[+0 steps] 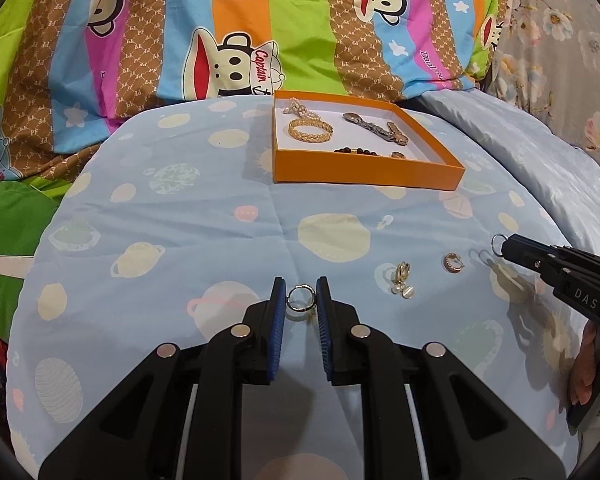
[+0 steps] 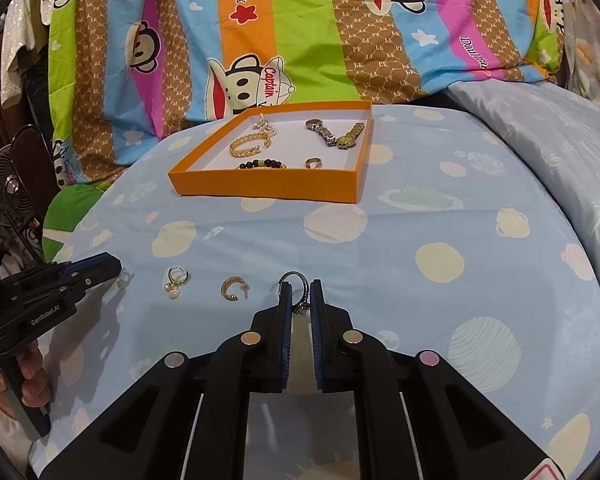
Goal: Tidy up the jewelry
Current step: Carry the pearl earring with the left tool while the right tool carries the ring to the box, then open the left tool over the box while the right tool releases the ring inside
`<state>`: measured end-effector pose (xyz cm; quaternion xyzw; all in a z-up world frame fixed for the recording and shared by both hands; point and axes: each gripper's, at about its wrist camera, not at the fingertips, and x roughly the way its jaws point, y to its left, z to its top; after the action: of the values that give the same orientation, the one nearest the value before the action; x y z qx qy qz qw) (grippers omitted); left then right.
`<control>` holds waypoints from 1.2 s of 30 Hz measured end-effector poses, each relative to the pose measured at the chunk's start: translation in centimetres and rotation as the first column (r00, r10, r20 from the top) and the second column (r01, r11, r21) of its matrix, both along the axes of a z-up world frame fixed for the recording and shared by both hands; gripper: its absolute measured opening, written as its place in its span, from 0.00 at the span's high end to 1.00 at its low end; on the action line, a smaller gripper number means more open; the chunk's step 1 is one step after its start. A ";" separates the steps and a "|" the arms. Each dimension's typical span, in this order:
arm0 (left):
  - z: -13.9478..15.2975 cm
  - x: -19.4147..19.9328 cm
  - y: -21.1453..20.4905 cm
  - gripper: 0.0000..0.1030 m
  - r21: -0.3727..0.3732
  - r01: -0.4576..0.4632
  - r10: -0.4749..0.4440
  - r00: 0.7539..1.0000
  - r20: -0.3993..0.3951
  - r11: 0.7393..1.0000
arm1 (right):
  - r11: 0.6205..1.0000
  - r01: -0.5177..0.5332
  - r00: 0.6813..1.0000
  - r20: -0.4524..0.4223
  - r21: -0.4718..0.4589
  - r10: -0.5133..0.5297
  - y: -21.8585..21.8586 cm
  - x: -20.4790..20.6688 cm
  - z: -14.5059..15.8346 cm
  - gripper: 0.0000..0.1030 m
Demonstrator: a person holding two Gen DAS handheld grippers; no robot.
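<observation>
My left gripper (image 1: pixel 300 286) is shut on a gold hoop earring (image 1: pixel 300 298), which sits upright between the blue pads low over the cloth. In the right wrist view that gripper (image 2: pixel 118 266) comes in from the left. My right gripper (image 2: pixel 301 286) is shut on a silver hoop earring (image 2: pixel 294 280) with a small dangle under it. The left wrist view shows the same gripper (image 1: pixel 504 246) with the silver hoop (image 1: pixel 499 241) poking out of its tip. Between the two grippers, a pearl earring (image 1: pixel 402 280) (image 2: pixel 176 280) and a gold half-hoop (image 1: pixel 454 262) (image 2: pixel 234 288) lie loose.
An open orange box (image 1: pixel 364 170) (image 2: pixel 260 190) stands farther back on the pale blue planet-print cloth (image 1: pixel 180 240). It holds a gold bracelet (image 2: pixel 248 145), pearls, two watches (image 2: pixel 334 134), a bead bracelet and a ring. A striped cartoon blanket rises behind it. A hand (image 2: pixel 32 376) holds the left gripper's handle.
</observation>
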<state>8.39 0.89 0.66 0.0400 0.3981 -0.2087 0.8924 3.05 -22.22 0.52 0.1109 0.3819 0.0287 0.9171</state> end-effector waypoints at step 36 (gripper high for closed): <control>-0.1 20.9 -16.2 0.75 0.022 0.127 -0.124 0.988 -0.095 0.992 | 0.991 -0.002 0.996 -0.089 0.134 0.014 -4.3 19.8 -0.4 0.89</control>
<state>29.27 -15.36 0.58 0.0676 0.4389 -0.2606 0.8573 22.84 -26.57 0.13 0.1718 0.4205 0.0530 0.8893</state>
